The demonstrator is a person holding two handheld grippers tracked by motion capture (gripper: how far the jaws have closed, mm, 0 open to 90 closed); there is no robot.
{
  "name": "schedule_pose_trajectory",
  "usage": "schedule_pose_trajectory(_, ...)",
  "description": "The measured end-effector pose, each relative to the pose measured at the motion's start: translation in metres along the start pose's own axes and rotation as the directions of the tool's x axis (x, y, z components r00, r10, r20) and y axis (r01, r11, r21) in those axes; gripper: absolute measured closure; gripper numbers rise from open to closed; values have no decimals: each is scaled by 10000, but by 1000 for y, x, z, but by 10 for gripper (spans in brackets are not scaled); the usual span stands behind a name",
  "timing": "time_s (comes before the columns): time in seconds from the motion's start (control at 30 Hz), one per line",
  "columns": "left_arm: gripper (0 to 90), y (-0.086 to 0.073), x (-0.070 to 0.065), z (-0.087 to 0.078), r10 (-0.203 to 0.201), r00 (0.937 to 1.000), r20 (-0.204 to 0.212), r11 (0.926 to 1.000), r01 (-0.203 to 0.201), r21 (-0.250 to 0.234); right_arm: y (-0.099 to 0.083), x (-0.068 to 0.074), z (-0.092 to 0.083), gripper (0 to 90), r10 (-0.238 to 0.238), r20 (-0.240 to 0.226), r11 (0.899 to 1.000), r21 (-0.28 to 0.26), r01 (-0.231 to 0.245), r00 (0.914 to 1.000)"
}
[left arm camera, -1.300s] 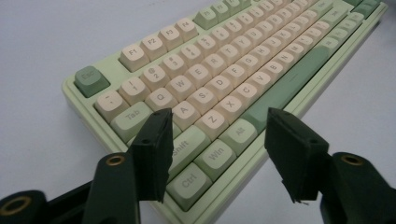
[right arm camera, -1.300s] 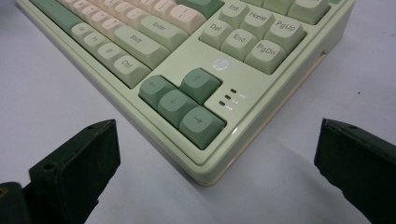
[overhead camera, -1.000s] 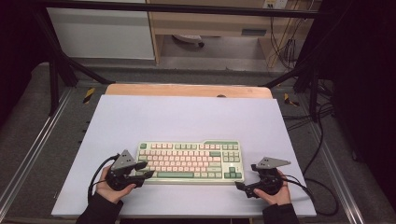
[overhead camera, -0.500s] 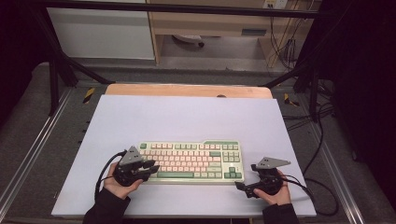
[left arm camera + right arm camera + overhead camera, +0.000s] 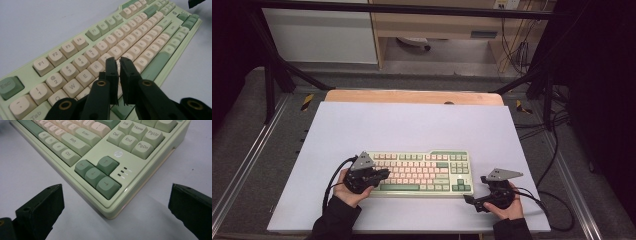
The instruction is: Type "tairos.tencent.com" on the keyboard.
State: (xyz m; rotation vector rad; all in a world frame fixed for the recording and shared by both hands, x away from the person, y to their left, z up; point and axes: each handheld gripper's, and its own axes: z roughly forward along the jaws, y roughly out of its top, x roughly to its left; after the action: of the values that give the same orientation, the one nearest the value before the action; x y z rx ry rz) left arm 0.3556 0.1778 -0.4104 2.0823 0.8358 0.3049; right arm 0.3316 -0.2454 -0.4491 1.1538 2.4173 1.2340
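Observation:
A pale green keyboard [image 5: 422, 172] with cream and green keys lies on the near part of the white table top. My left gripper [image 5: 384, 173] hovers over the keyboard's left end, above the letter keys [image 5: 75, 75]. Its jaws have just been closing and now stand almost together [image 5: 118, 61] with nothing between them. My right gripper [image 5: 469, 202] rests on the table just off the keyboard's near right corner, pointing at it. Its jaws are wide apart [image 5: 116, 187], and between them I see the corner with the arrow keys [image 5: 96, 173], untouched.
The white table top [image 5: 412, 125] reaches back to a wooden strip [image 5: 412, 96]. Metal rails run along both sides, and black cables [image 5: 557, 200] trail off to the right. The person's hands and dark sleeves come in at the near edge.
The left gripper moved right, from beside the keyboard to over its left end, and its jaws closed. The right gripper stayed put.

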Motion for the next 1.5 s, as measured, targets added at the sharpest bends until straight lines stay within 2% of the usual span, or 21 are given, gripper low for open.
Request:
schedule_pose_trajectory(0.23,895,8,-2,8,75,10000,35,10000,-75,-39,0,0,0,8,-4,1,10000,3,4,10000)
schedule_pose_trajectory(0.6,900,13,-2,20,40,10000,-17,10000,-40,32,0,0,0,8,-11,-12,10000,12,11,10000)
schedule_pose_trajectory(0.77,900,17,-5,31,86,9999,-66,9999,-85,128,0,0,0,8,-6,-23,10000,6,6,10000)
schedule_pose_trajectory(1.13,900,14,-1,41,90,9992,-393,9992,-74,401,0,0,0,8,-11,-39,10000,-1,11,10000)
schedule_pose_trajectory(1.5,900,11,3,44,46,9992,-395,9993,-31,384,0,0,1,8,-47,-17,10000,28,47,10000)
